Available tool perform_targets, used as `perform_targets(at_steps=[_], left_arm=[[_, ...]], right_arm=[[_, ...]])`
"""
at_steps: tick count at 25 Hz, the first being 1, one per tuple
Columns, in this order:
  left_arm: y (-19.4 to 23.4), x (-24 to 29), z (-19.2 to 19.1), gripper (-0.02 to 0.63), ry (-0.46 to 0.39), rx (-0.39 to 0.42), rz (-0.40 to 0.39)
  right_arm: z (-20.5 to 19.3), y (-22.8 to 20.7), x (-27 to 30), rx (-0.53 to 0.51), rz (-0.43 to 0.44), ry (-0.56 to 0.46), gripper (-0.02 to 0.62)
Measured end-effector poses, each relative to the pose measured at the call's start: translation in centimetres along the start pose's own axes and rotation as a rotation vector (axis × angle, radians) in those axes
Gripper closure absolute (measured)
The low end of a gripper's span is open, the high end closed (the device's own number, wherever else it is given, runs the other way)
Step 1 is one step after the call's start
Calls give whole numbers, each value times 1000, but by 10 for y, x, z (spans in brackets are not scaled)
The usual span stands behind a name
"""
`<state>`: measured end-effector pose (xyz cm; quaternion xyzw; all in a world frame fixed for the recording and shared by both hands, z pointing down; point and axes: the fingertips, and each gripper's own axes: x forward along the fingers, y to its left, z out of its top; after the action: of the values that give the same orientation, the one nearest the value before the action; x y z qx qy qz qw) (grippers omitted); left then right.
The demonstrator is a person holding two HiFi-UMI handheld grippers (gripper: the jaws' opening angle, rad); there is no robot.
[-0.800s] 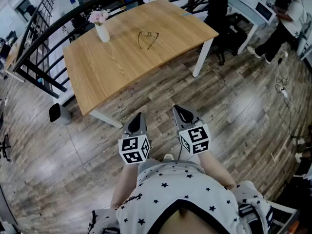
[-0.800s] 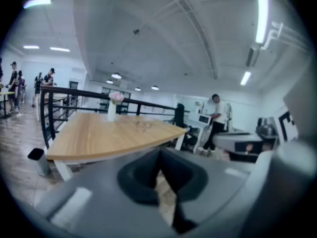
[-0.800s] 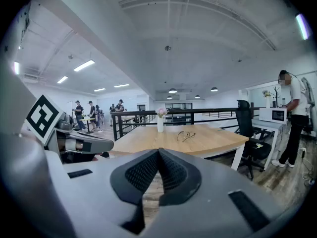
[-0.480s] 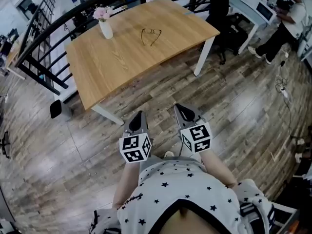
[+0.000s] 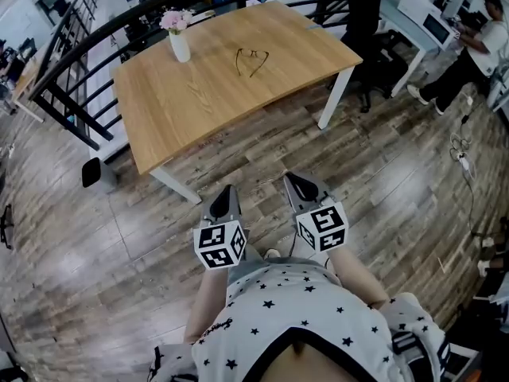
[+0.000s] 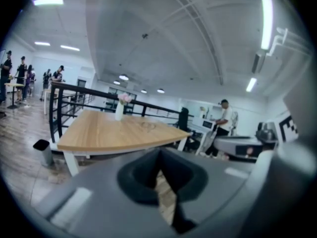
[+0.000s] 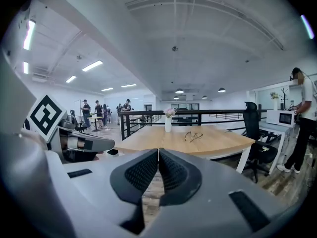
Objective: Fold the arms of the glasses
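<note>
Wood table [image 5: 199, 102] w/ glasses [image 5: 251, 60] far off, arms' fold unclear.

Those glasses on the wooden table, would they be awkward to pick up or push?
The glasses look thin-framed, so probably light and easily bent. Their arms look open, so they would likely swing at the hinges when pushed. On the smooth table they may well skid.

A smooth matt wood table [image 5: 199, 94], a glossy plank floor [image 5: 398, 181], and glasses [image 5: 251, 60] seemingly of thin metal.
</note>
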<state>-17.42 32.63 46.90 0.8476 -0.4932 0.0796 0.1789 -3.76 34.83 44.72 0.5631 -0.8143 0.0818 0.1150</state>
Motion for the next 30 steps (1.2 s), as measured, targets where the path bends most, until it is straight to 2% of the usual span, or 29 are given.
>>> perform_targets(at_steps=[12,19,30], left_arm=[[1,21,1,598,21,7,4],[13,67,13,598,30,-1,-20],[47,151,52,598,41,-15,-30]], right_arm=[[4,-14,16,9,12,2,577],[10,-38,54,6,-6,14,577],[40,-79,139,26,14,22,577]])
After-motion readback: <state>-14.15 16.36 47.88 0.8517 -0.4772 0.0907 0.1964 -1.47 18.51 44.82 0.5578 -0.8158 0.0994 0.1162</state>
